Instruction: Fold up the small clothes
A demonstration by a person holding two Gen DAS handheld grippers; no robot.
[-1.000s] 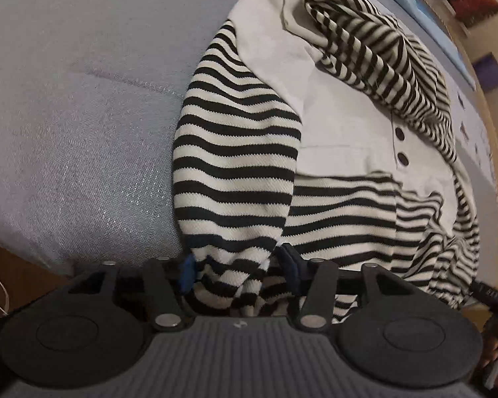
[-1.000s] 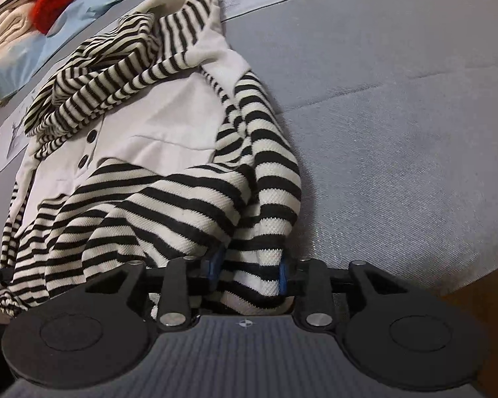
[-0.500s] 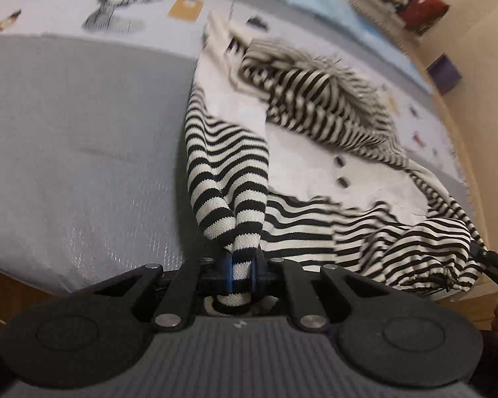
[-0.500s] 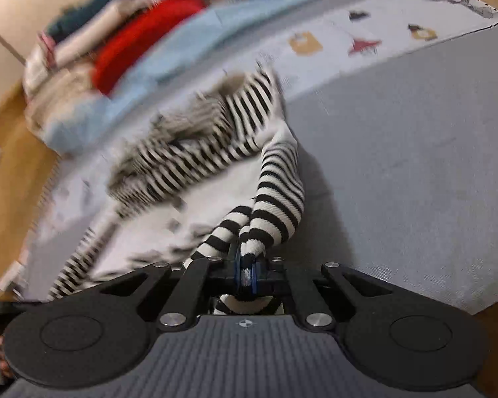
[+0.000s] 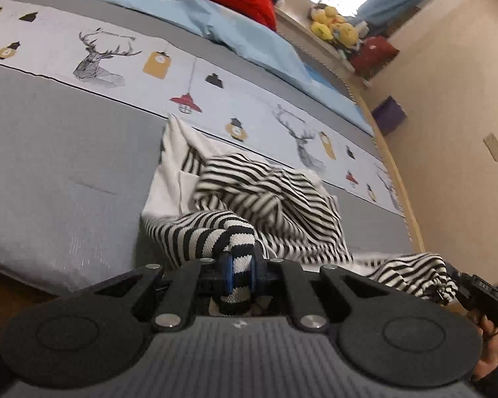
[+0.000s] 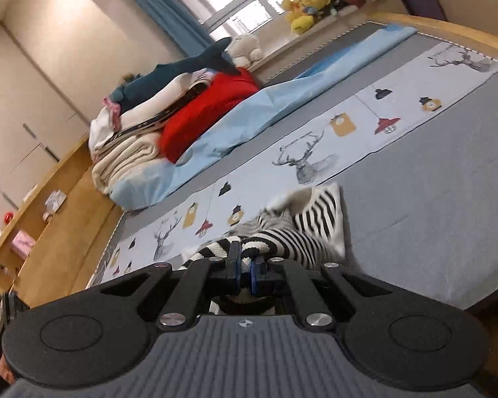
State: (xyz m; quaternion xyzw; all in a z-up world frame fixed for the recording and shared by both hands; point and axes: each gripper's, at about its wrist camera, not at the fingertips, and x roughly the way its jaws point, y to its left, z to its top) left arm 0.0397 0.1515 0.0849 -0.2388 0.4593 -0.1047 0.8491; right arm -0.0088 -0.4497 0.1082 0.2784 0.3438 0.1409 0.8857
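1. Bedroom, beige walls; a bed (image 5: 43,172) with a grey cover fills both wrist views, crossed by a pale printed band (image 5: 123,56) showing deer heads, lanterns and clocks.
2. Beyond the band lies a light blue sheet (image 6: 255,109). On it, a red knit garment (image 6: 209,109) lies against a pile of folded clothes (image 6: 129,152), with a dark teal plush shark (image 6: 182,66) on top.
3. Window sill behind the bed holds yellow plush toys (image 6: 302,3); a blue curtain (image 6: 162,10) hangs beside the window.
4. Wooden bed frame (image 6: 59,195) runs along the far edge in the right wrist view, small items on its ledge, too small to identify.
5. Black-and-white striped top (image 5: 269,199) with plain white panels lies bunched on the grey cover, just in front of the printed band.
6. Left hand-held gripper (image 5: 240,272): blue pads clamped on a striped sleeve end, which runs up from the garment heap into the jaws.
7. Right hand-held gripper (image 6: 245,270): jaws nearly together, pinching another striped edge of the same top; fabric trails from it toward the bed.
8. Right hand-held gripper also shows at the right margin of the left wrist view, striped cloth hanging from it.
9. Cloth near both grips is motion-blurred.
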